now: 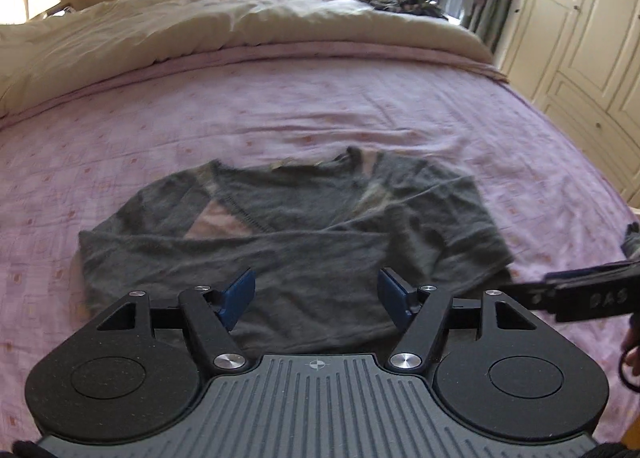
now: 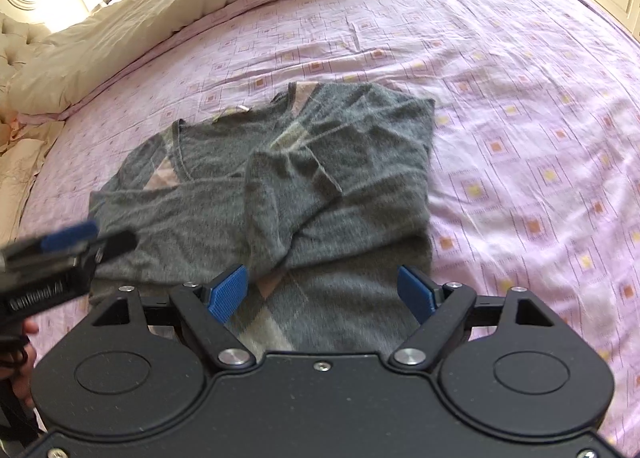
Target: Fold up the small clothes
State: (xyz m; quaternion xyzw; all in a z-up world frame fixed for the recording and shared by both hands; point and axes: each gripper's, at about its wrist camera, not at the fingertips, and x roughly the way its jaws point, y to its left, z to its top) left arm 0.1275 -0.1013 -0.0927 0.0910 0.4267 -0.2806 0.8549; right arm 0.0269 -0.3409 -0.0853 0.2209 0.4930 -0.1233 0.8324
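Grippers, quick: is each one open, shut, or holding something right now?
Left gripper: open, jaws wide apart, holding nothing, above the grey sweater.
Right gripper: open, holding nothing.

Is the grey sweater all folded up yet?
Partly folded: the grey sweater has both sleeves laid across its front, but its body lies spread on the bed.

Both wrist views close above bed [image 1: 400,98], sharing sweater [image 2: 280,186].

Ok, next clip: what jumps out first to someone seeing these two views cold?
A grey sweater lies in the middle of the pink bedspread, both sleeves folded across its front. Both grippers, the left and the right, hang open over its near hem, holding nothing. A cream duvet is heaped behind.
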